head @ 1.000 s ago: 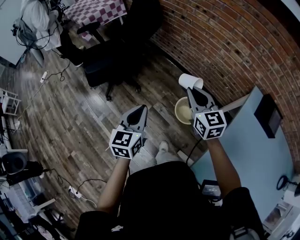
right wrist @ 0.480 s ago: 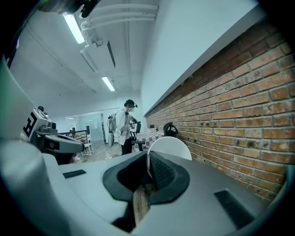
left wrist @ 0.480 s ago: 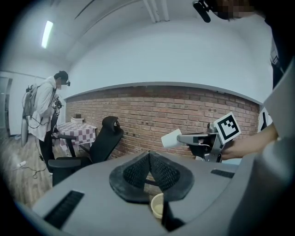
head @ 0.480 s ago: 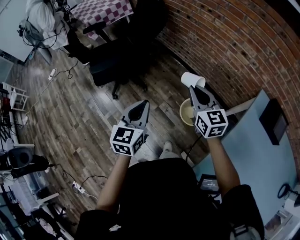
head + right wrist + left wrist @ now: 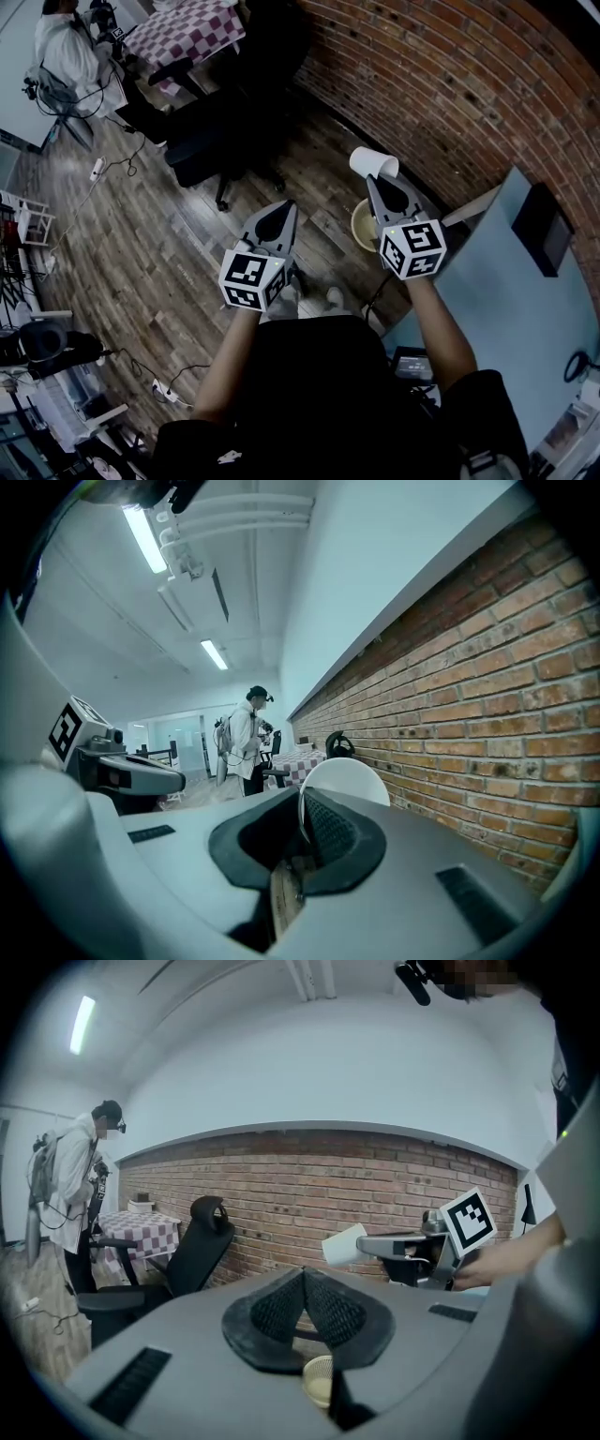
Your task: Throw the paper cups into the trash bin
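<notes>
One paper cup (image 5: 373, 163) is hanging.
Right hand-held gripper (image 5: 377, 180) is pinching it; left hand-held gripper (image 5: 278, 214) is sitting pressed together.

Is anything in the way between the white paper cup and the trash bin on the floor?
No, nothing visible is. The right tool holds the paper cup up in the air, and the open trash bin stands on the floor below that tool, with no lid on it.

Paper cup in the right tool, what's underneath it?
Below the paper cup stands the trash bin on wooden floor; whether squarely beneath can't be told. The right tool holding it covers part of the bin.
</notes>
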Demonstrator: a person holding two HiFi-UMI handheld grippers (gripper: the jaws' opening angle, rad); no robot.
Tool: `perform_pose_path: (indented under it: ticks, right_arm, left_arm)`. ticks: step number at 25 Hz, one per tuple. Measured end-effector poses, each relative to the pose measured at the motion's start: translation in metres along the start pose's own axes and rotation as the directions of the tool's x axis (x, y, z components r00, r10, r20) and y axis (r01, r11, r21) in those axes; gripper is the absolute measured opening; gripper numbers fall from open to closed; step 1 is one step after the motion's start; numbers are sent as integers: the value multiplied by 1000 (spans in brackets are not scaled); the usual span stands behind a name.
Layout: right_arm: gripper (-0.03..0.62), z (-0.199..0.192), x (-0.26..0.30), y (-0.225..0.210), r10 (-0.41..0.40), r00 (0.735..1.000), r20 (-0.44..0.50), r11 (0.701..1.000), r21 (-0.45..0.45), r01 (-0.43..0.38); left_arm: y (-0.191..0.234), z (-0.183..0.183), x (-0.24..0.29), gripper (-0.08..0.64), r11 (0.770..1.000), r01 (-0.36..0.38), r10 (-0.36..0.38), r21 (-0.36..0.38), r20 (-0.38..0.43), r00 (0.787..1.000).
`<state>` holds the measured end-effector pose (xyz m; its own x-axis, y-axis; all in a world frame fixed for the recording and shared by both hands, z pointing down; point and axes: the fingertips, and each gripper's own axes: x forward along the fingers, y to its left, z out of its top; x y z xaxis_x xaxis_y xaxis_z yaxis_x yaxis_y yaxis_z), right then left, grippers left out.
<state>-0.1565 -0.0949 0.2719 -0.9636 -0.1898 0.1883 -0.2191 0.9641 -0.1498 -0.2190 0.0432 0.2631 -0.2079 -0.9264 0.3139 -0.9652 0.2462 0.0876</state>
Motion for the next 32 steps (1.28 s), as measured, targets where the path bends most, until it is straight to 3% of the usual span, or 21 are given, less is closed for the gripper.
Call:
perform_pose_path:
  ticks: [7,13,23,32]
  right_arm:
    - [18,5,4,-6,-55,998,-8,998,-14,55]
    - [18,3,21,-31,-140,990,-27,990,4,141]
    - [18,-9,41,-69,-308,949,-62,948,60,312]
    - [18,-34,35,-88,-445,887,-123,882,110,458]
  left_arm:
    - [0,13,29,3,995,103,-103,18,7,995]
    - [7,19,73,3,975,220,-219,36,-21,975]
    - [26,17,136,3,921,388,-383,37,-98,919]
    - [29,4,177,3,862,507,-497,15,-166,851]
